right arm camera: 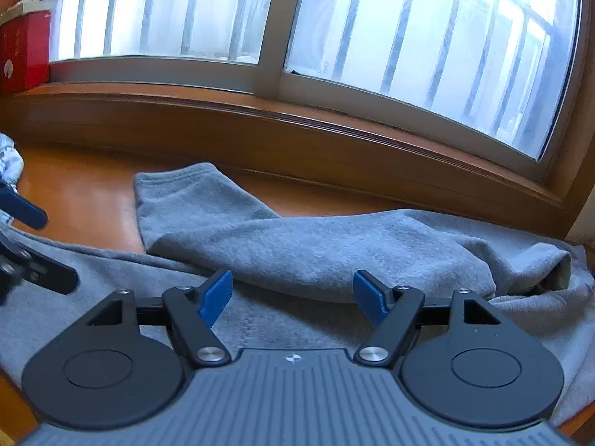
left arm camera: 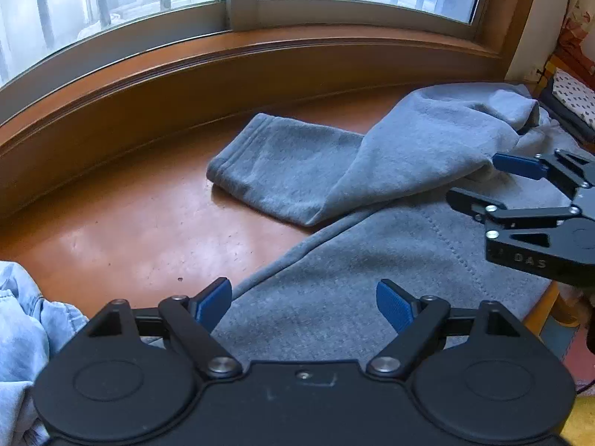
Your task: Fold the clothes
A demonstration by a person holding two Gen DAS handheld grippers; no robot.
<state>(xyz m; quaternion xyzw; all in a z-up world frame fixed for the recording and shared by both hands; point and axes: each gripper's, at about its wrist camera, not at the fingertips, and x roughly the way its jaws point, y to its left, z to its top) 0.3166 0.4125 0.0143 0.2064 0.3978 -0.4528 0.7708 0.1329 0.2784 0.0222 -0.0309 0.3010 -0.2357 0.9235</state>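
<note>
From the left wrist view, the left gripper (left arm camera: 304, 306) hangs with its jaws wide and nothing held, over the near edge of a grey sweatshirt (left arm camera: 372, 260) spread on the wooden desk (left arm camera: 130, 223). One sleeve (left arm camera: 282, 163) of the sweatshirt is folded across its body, the cuff resting on bare wood on the window (left arm camera: 148, 0) side. The right gripper (left arm camera: 479, 182) reaches in over the far side of the sweatshirt, jaws apart. A light blue denim garment (left arm camera: 22, 327) lies crumpled left of the sweatshirt.

From the right wrist view, the right gripper (right arm camera: 292, 295) stands wide and empty just above the sweatshirt (right arm camera: 334, 252), the folded sleeve (right arm camera: 193, 200) beyond its fingertips. The left gripper (right arm camera: 26, 245) shows at the sweatshirt's left edge. A red box (right arm camera: 24, 52) stands on the sill above the sweatshirt's left; whether anything is in it cannot be told.
</note>
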